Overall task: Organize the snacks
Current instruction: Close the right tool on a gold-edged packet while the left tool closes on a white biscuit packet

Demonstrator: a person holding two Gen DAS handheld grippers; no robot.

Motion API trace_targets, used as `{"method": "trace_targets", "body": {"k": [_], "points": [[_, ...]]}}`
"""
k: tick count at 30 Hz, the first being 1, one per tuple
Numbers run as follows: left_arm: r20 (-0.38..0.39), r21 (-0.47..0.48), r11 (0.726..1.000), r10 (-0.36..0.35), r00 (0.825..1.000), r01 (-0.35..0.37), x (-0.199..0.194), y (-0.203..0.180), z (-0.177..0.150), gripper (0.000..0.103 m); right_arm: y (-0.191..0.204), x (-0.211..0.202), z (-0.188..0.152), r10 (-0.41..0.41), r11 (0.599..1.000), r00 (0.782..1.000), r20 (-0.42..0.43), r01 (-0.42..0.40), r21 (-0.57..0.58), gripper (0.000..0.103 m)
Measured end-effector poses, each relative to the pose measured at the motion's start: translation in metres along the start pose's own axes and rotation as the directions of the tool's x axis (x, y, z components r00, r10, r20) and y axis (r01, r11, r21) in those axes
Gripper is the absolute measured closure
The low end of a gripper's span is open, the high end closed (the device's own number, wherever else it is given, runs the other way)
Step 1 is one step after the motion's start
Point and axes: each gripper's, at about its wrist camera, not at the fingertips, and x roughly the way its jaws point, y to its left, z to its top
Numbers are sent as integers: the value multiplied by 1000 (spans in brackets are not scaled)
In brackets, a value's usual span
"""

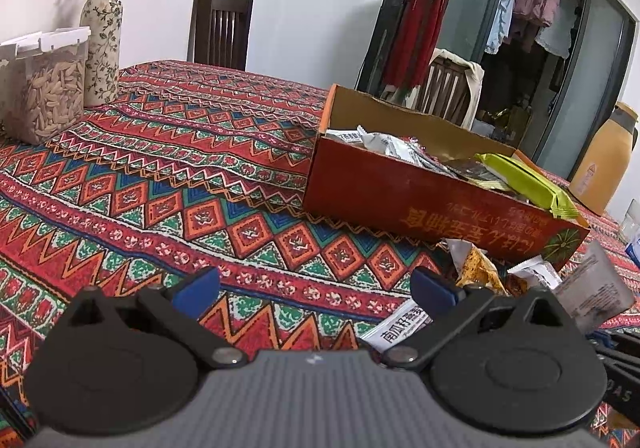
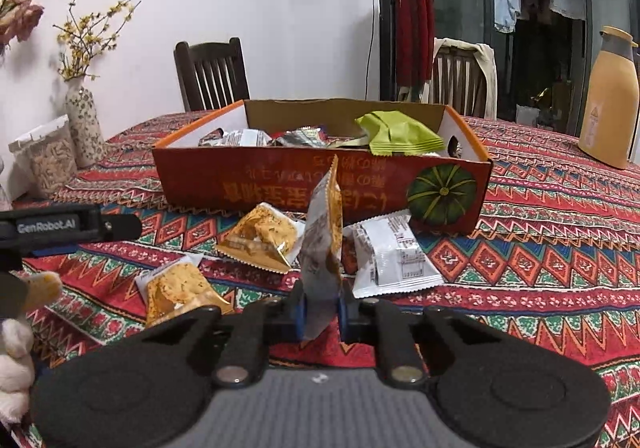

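Note:
A red cardboard box (image 2: pixel 280 188) with a pumpkin print stands on the patterned tablecloth and holds several snack packets, among them a green packet (image 2: pixel 400 134). My right gripper (image 2: pixel 322 314) is shut on a grey-and-orange snack packet (image 2: pixel 322 244), which stands upright in front of the box. Loose packets lie on the cloth before the box: two orange ones (image 2: pixel 260 240) (image 2: pixel 176 288) and a white one (image 2: pixel 392 256). In the left wrist view the same box (image 1: pixel 420 204) is at the right, and my left gripper (image 1: pixel 316 288) stands open over the cloth with nothing between its fingers.
A clear container of seeds (image 1: pixel 44 88) and a floral vase (image 1: pixel 102 44) stand at the table's far left. A yellow jug (image 2: pixel 610 104) stands far right. Two chairs (image 2: pixel 212 74) (image 2: pixel 460 76) sit behind the table. A gloved hand (image 2: pixel 14 364) shows at lower left.

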Motion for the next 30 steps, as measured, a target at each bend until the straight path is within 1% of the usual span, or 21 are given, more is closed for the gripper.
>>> {"method": "trace_targets", "body": {"k": [2, 6, 10, 13, 15, 18, 20, 22, 25, 27, 29, 30], "points": [[-14, 15, 1000, 2, 1000, -2, 1, -2, 1, 0, -3, -4, 0, -4, 1000, 1000, 8, 4, 8, 88], [-52, 90, 996, 2, 999, 2, 1, -18, 2, 0, -11, -12, -2, -15, 1000, 999, 28, 14, 28, 88], [-81, 183, 982, -36, 996, 51, -4, -41, 0, 0, -20, -18, -2, -23, 999, 999, 42, 21, 48, 88], [-95, 302, 951, -37, 995, 64, -4, -62, -6, 0, -26, -20, -3, -22, 998, 999, 46, 20, 58, 88], [-125, 376, 924, -26, 992, 72, 2, -75, -13, 0, -28, -22, -4, -21, 998, 999, 46, 18, 64, 88], [-159, 437, 896, -11, 987, 80, 11, -85, -21, 0, -32, -23, -6, -18, 997, 999, 48, 14, 74, 88], [-187, 450, 888, -11, 982, 96, 20, -87, -25, 0, -34, -23, -7, -14, 997, 999, 46, 11, 80, 88], [-192, 426, 897, -33, 981, 114, 24, -84, -25, 0, -34, -23, -8, -10, 996, 999, 44, 6, 85, 88], [-220, 374, 916, -65, 973, 145, 31, -78, -22, 0, -36, -22, -10, -2, 996, 999, 40, -2, 89, 88], [-220, 363, 920, -69, 973, 147, 30, -77, -22, 4, -36, -22, -11, 4, 996, 999, 37, -7, 91, 88], [-211, 361, 921, -72, 975, 147, 26, -77, -22, 15, -37, -21, -12, 9, 996, 999, 36, -12, 94, 88], [-208, 363, 920, -76, 975, 149, 24, -78, -23, 17, -37, -22, -12, 12, 995, 999, 36, -15, 95, 88]]}}
